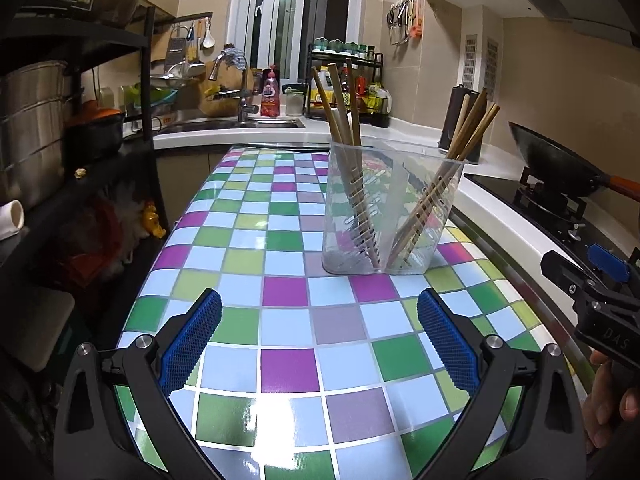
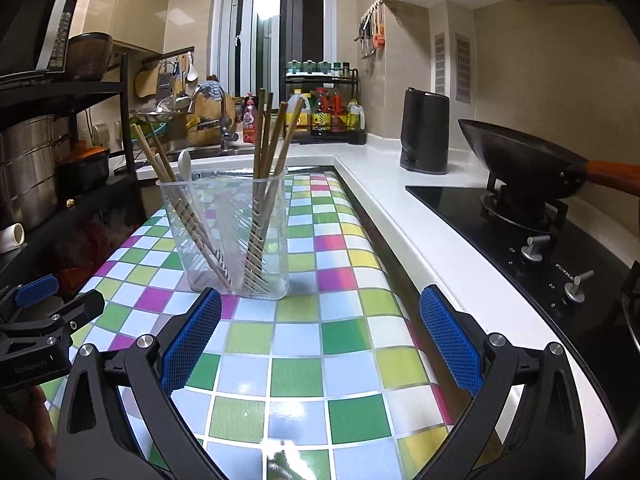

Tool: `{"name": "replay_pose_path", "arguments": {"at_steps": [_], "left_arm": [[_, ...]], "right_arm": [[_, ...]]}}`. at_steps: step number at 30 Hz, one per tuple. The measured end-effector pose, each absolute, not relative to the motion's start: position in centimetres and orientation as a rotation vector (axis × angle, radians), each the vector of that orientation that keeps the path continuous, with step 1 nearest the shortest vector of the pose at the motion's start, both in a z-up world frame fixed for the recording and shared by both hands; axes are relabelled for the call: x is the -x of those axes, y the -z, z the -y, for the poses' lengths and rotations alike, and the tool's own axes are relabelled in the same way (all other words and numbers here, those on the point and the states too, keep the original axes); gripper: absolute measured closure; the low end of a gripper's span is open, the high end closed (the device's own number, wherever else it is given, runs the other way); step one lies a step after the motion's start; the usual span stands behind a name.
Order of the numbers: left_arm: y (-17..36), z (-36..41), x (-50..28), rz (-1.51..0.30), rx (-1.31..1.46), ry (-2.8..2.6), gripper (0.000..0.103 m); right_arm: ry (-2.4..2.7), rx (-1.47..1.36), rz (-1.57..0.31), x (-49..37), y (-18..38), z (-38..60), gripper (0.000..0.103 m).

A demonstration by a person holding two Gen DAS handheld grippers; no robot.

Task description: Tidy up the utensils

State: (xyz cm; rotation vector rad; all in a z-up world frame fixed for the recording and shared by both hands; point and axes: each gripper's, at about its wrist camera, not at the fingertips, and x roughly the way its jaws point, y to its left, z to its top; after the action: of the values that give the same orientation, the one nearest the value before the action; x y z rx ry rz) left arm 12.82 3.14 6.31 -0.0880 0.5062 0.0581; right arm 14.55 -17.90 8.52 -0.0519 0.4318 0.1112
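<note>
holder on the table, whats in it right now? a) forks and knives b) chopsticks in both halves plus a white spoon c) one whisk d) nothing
b: the clear holder has chopsticks leaning in both compartments, and a white spoon pokes up behind the rim in the right wrist view.

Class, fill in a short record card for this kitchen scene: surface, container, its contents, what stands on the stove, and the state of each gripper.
surface: checkered table, coloured squares
container: clear plastic holder, upright on the table, two compartments
contents: wooden chopsticks leaning in both compartments; a white spoon in one
stove: dark wok with orange handle on the burner
left gripper: open, nothing between the pads
right gripper: open, nothing between the pads
</note>
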Motion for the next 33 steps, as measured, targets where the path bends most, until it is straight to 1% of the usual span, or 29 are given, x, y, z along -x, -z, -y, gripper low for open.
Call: {"name": "replay_pose_path", "arguments": {"at_steps": [33], "left_arm": [[-6.34, -2.27, -13.17, -0.525, 0.071, -0.028, 0.008]], "right_arm": [[-0.105, 0.070, -0.432, -14.56, -7.86, 17.68, 0.005]]}}
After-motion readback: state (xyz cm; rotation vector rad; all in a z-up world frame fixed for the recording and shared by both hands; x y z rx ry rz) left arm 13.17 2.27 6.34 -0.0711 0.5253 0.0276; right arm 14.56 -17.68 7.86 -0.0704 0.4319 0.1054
